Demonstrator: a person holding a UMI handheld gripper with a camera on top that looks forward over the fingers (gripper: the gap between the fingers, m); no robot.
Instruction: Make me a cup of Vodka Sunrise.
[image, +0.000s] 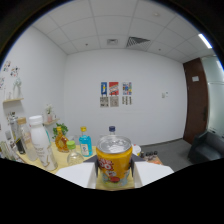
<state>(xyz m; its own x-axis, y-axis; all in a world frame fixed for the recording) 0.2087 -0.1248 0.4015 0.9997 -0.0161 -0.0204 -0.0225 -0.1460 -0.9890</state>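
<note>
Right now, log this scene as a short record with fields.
held item: orange can with a silver top, upright between the fingers of the hand-held gripper
grip: both fingers press on the can's sides
behind the can: dark bottle with a blue cap
beside the can: blue bottle, amber bottle, white bottle
surface: pale table
background: white wall with posters, dark door
pouring: none visible
</note>
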